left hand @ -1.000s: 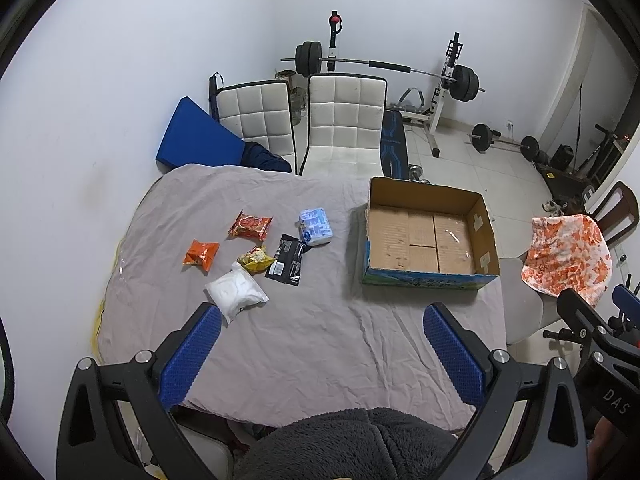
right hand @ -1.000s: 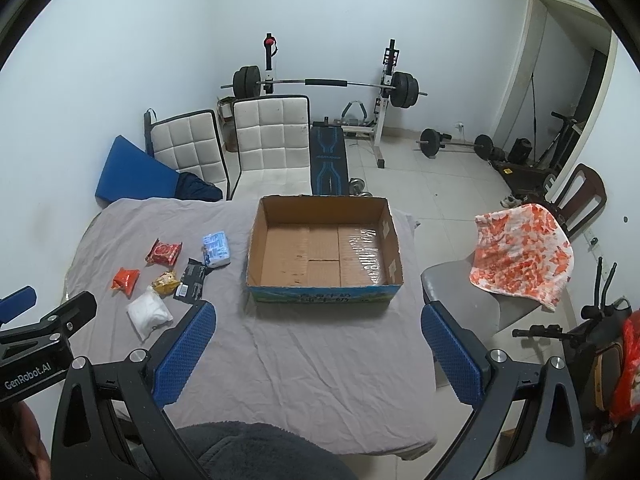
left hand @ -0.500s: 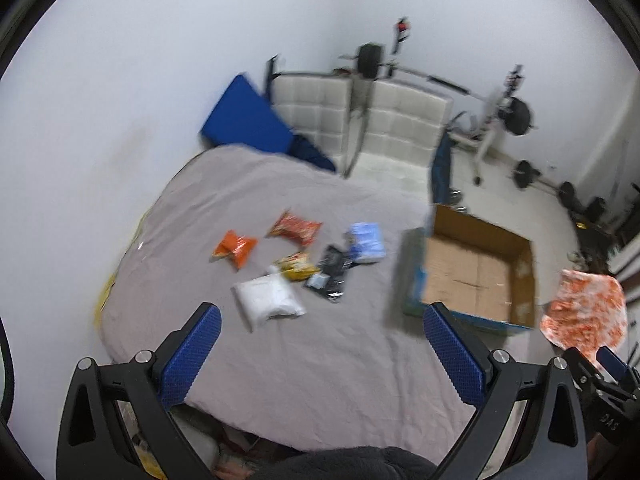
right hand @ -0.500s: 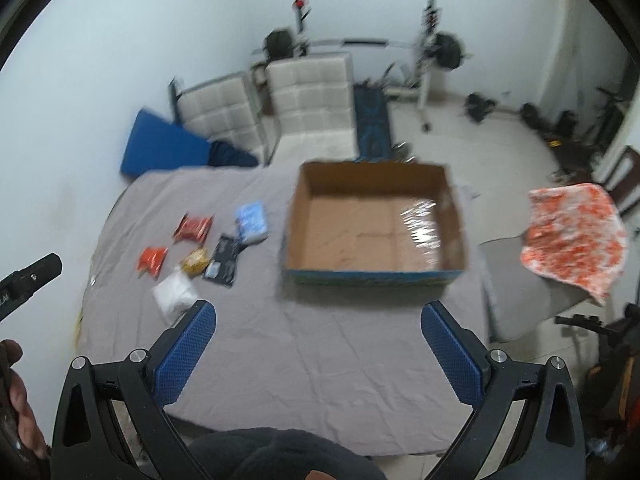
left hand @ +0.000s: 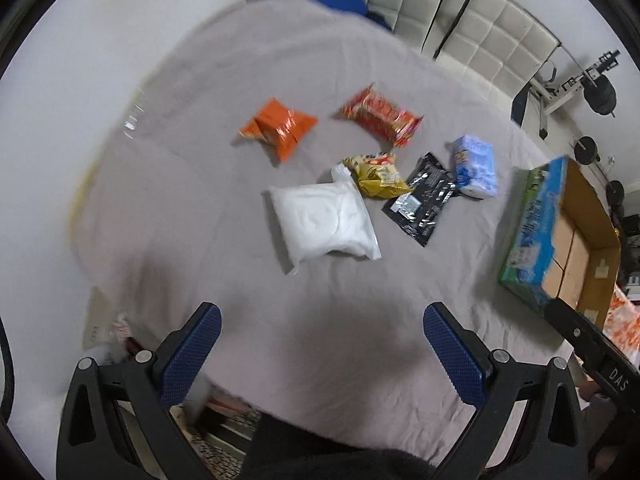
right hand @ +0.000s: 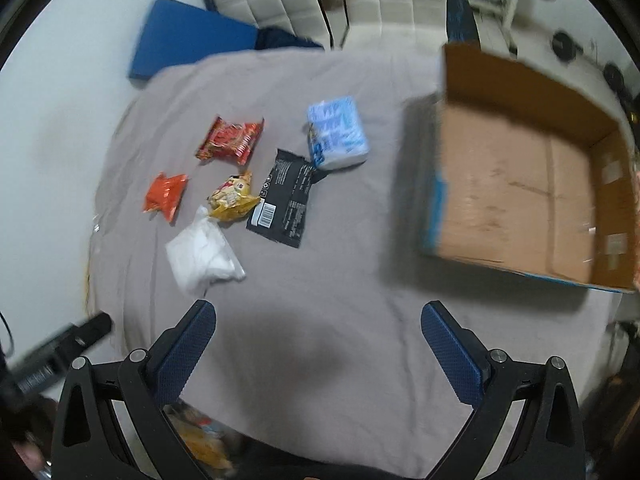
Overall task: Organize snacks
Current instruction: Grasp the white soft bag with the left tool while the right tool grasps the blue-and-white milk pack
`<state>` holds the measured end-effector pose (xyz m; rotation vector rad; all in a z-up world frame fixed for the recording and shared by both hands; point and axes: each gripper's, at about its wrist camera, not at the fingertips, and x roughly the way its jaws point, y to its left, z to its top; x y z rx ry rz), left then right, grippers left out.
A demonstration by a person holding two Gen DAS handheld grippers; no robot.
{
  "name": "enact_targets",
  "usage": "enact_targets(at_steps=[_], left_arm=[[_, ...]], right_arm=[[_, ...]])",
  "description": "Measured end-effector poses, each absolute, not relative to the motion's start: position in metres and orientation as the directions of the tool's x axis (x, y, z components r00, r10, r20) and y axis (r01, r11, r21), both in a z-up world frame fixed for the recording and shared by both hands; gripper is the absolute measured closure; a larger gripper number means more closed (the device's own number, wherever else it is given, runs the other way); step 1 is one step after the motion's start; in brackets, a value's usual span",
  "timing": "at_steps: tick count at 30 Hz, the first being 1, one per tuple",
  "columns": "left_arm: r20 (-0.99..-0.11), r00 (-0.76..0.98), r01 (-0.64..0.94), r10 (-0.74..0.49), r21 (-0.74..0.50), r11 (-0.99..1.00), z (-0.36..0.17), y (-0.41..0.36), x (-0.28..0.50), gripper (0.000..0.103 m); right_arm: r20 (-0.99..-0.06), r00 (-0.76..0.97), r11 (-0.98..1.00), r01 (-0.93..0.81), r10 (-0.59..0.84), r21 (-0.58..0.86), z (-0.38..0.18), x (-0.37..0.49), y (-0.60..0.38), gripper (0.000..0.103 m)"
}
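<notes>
left of the cardboard box on the grey-covered worktop, your six snacks lie in a loose cluster: blue pack nearest the box, then black packet, yellow bag, red packet, white pouch and orange bag farthest. your left claw and right claw both hover spread wide, holding nothing.

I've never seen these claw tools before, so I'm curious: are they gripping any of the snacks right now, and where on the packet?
Neither. The left gripper and right gripper are both open and empty above the cloth.
</notes>
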<state>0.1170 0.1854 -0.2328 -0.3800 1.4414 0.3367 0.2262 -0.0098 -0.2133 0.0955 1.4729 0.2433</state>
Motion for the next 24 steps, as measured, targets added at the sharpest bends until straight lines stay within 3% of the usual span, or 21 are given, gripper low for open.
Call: enact_targets(at_steps=[10, 19, 24], left_arm=[[-0.97, -0.073, -0.533, -0.233, -0.159, 0.831, -0.383, 0.228, 0.188, 0.0], [-0.978, -0.11, -0.512, -0.18, -0.1, 0.853, -0.413, 0.222, 0.209, 0.0], [-0.986, -0.073, -0.431, -0.149, -0.104, 0.897, -0.409, 0.222, 0.218, 0.001]], right_arm=[[-0.984, -0.012, 0.983, 0.049, 0.178, 0.177, -0.319, 0.303, 0.047, 0.0], [-0.987, -0.063, 0.983, 0.115, 0.148, 0.14, -0.361, 0.331, 0.059, 0.0], [-0.999, 0.011, 0.998, 0.05, 0.03, 0.031, -0.35, 0.359, 0.061, 0.0]])
